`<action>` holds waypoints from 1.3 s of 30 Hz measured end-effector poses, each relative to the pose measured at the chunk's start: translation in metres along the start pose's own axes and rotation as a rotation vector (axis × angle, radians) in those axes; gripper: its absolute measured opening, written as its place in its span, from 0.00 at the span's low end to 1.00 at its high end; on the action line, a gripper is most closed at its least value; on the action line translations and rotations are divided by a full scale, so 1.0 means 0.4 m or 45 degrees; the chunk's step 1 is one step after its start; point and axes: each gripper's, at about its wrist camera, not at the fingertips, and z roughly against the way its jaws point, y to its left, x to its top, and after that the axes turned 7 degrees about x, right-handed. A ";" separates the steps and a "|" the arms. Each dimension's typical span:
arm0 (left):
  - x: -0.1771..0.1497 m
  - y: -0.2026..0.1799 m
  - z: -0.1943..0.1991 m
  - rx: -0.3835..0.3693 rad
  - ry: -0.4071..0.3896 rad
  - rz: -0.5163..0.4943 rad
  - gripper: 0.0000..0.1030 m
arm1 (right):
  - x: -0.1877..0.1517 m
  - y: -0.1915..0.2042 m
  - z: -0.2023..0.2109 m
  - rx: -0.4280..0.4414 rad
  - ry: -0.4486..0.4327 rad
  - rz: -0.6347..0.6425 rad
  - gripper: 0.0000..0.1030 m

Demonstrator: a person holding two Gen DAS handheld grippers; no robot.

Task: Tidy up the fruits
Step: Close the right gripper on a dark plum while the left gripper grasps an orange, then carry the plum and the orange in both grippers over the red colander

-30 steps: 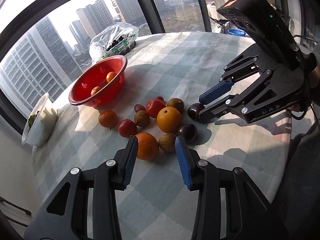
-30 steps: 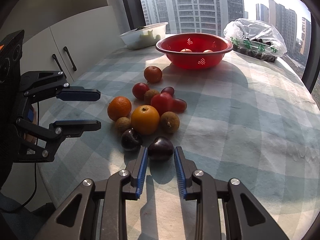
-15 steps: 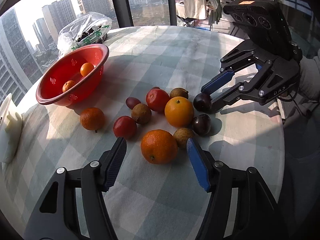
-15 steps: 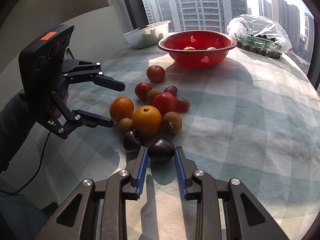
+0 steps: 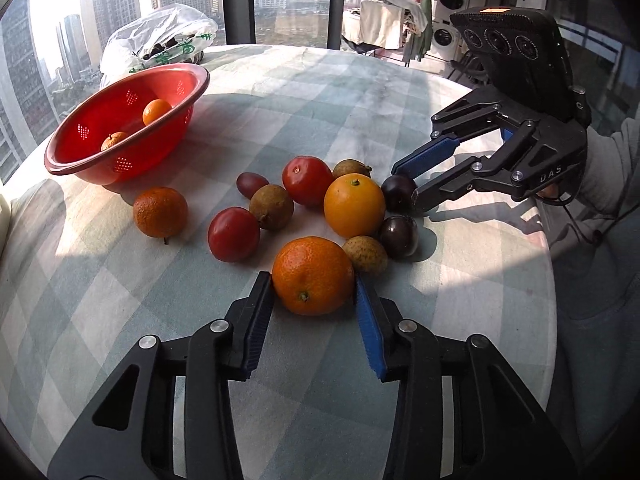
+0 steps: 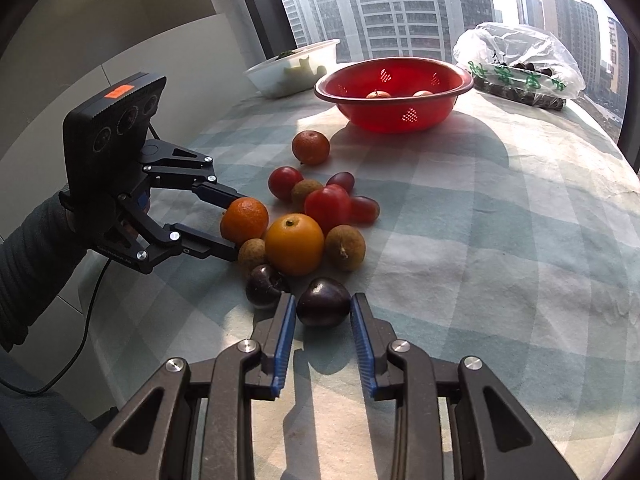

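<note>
A cluster of fruit lies on the checked tablecloth. My left gripper has its jaws against both sides of an orange tangerine, which rests on the cloth; it also shows in the right wrist view. My right gripper straddles a dark plum with small gaps to both pads; the plum rests on the cloth. A red colander holding two small oranges stands at the back left.
Around the cluster are a yellow orange, red tomatoes, brown longans, another dark plum and a loose tangerine. A plastic bag lies behind the colander. A white tub stands at the table's far edge.
My left gripper swung right, moved forward and closed its jaws around the tangerine. My right gripper has stayed around the dark plum and barely moved.
</note>
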 end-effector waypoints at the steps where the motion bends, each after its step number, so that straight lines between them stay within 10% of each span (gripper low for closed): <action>1: -0.001 -0.001 0.001 0.003 -0.007 0.004 0.37 | 0.002 0.001 -0.001 -0.005 0.000 0.001 0.31; 39: -0.052 0.020 0.113 0.153 -0.189 0.285 0.37 | 0.019 0.007 -0.010 -0.117 0.067 0.054 0.36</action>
